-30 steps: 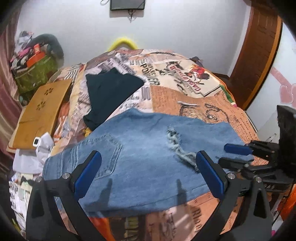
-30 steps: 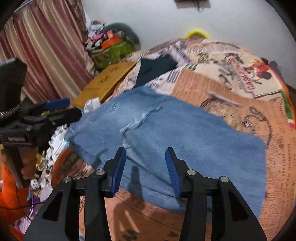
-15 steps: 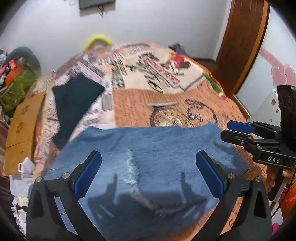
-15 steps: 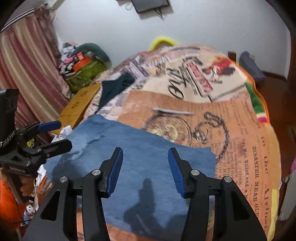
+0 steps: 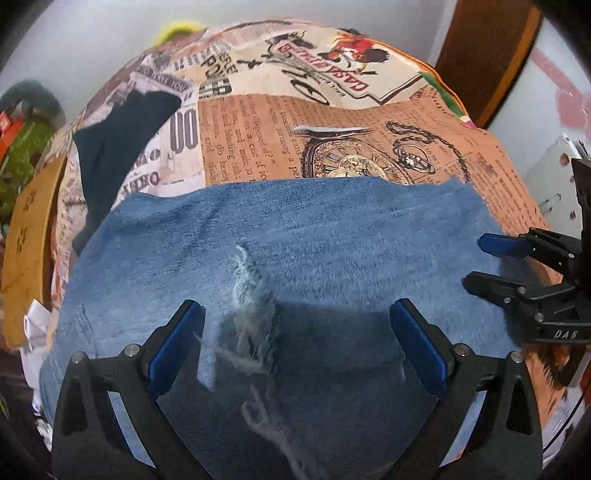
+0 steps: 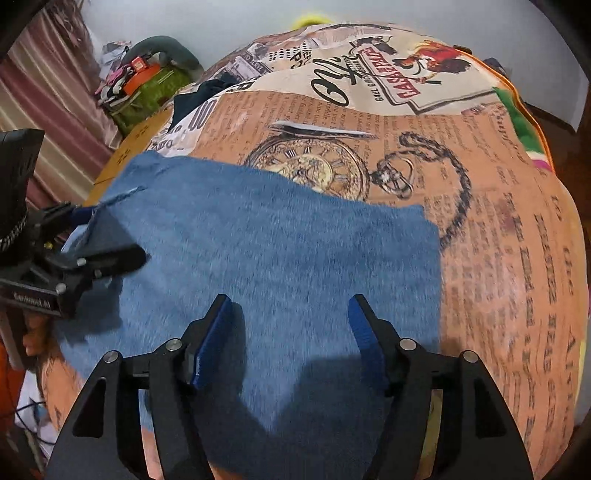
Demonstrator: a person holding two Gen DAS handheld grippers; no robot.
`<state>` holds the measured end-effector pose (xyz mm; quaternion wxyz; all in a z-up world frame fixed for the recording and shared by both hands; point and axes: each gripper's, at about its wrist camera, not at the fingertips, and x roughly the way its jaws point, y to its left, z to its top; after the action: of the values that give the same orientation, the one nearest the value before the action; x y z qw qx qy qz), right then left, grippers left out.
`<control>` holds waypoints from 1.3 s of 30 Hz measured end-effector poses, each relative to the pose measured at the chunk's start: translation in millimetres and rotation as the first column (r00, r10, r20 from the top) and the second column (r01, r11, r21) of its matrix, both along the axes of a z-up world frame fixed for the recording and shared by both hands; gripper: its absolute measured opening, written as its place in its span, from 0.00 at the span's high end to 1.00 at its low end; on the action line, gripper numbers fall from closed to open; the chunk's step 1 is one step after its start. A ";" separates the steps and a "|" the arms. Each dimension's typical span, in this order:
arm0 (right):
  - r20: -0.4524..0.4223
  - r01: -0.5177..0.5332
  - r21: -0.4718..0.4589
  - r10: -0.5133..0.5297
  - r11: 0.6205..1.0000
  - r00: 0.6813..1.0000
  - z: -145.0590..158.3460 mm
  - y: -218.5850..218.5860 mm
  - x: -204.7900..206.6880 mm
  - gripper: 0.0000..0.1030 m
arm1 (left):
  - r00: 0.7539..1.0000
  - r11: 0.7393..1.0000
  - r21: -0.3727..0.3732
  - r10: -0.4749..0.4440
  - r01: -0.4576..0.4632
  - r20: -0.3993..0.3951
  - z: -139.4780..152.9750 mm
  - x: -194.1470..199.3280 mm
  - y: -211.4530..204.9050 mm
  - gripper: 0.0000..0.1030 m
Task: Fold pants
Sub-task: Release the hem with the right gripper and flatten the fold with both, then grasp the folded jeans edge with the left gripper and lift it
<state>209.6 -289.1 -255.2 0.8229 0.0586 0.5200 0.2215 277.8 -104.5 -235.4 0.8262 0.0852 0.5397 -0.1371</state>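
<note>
Pants [image 5: 332, 258] of blue denim, frayed rip showing, lie flat.

A bed [image 5: 491, 173] covered by a patchwork spread printed with newsprint, a pocket watch and a rooster label is seen filling most of both views. A plain pale wall [image 6: 236, 26] is seen behind its far edge. A brown wooden door frame [image 5: 491, 55] is placed beyond the far right corner, and striped pink curtains [image 6: 48, 92] are hung beside the left edge. A green bag [image 6: 147, 92] heaped with clutter is set against the wall near the far left corner, and a tan board [image 5: 26, 229] is laid along the left edge
</note>
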 end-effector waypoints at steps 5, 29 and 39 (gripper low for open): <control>0.011 0.020 -0.012 -0.020 1.000 1.000 3.1 -6.7 -21.4 0.40 | 0.999 0.999 -0.022 0.027 -0.026 0.020 3.8 -14.8 12.8 0.00; 0.173 0.070 -0.033 -0.063 0.997 0.983 65.5 8.9 -56.1 0.39 | 0.922 0.960 -0.055 0.280 -0.276 0.268 72.4 -107.4 119.6 0.00; 0.236 -0.051 0.001 0.049 0.999 0.970 83.5 75.4 -47.9 0.36 | 0.825 0.839 -0.144 0.543 -0.525 0.159 62.1 -133.3 226.7 0.00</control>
<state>161.7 -213.7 -171.6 0.8728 0.0215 0.4191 0.2493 144.5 122.2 -173.2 0.8829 -0.0953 0.4522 0.0833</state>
